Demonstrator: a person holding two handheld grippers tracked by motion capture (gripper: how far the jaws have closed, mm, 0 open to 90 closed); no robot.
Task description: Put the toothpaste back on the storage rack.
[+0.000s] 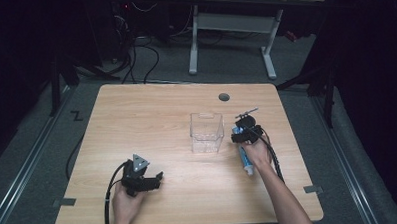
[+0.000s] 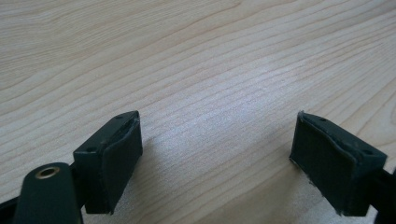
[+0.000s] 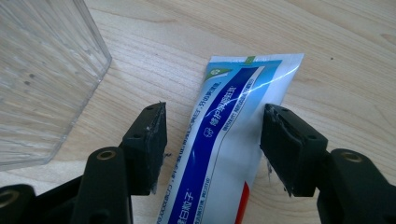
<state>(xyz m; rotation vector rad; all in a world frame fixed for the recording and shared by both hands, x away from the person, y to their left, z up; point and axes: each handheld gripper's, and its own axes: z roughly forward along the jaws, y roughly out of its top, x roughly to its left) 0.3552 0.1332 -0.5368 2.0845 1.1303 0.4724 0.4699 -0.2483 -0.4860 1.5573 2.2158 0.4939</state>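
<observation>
**Tube between spread right jaws**

Toothpaste tube (image 3: 229,140) lay flat on wooden table (image 1: 137,124), just right of clear plastic box (image 1: 206,132). Right gripper (image 3: 212,144) sat over the tube w/ jaws spread wide, one each side of it, crimped end pointing away past the tips; contact w/ pads unclear. Left gripper (image 2: 217,158), well left of the box nr table's front edge, had jaws wide apart over bare wood.

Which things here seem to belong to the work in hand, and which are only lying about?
Likely in use:
- toothpaste tube, lying flat between the open jaws of the right gripper
- clear plastic box, standing beside it

Lying about:
- thin dark tool behind the right gripper
- left gripper, open over bare table
</observation>
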